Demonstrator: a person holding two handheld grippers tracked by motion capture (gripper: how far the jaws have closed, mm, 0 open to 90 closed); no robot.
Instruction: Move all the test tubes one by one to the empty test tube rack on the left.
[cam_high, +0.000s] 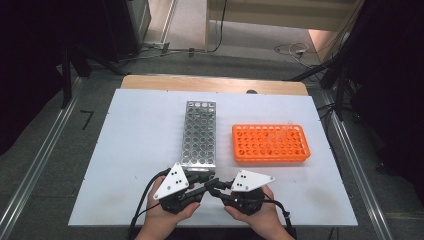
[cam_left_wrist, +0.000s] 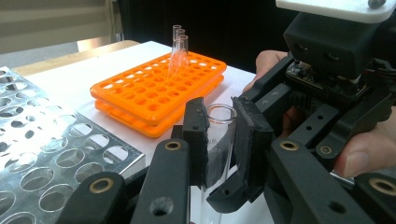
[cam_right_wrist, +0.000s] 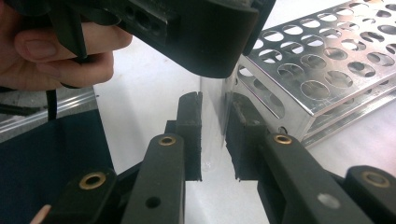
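Nearest the person, at the front edge of the white table (cam_high: 135, 150), both grippers meet over one clear glass test tube (cam_left_wrist: 219, 140). The left gripper (cam_left_wrist: 218, 135) pinches it near the open mouth, pads pressed against the glass; the right gripper (cam_right_wrist: 214, 140) is clamped on the same tube lower down, where the wall shows as a pale strip between its pads. In the high view the left gripper (cam_high: 202, 181) and right gripper (cam_high: 214, 189) sit tip to tip just in front of the metal rack (cam_high: 199, 135), with the tube too small to make out there.

This looks like a hand-over between the two tools. To do it well, only one gripper should let go, and only once the other's hold is square on the glass — a tilted pinch on a smooth tube could let it slip. The tube should stay upright (its mouth is up now), and neither hand should pull while both are clamped, since glass held at two points will not tolerate twisting.

Farther off, counted: one metal rack, its holes empty as far as can be seen; one orange rack (cam_high: 270, 144) to its right, well apart; three tubes standing in the orange rack (cam_left_wrist: 179, 51) at its far end — plus the held one, four tubes in all.
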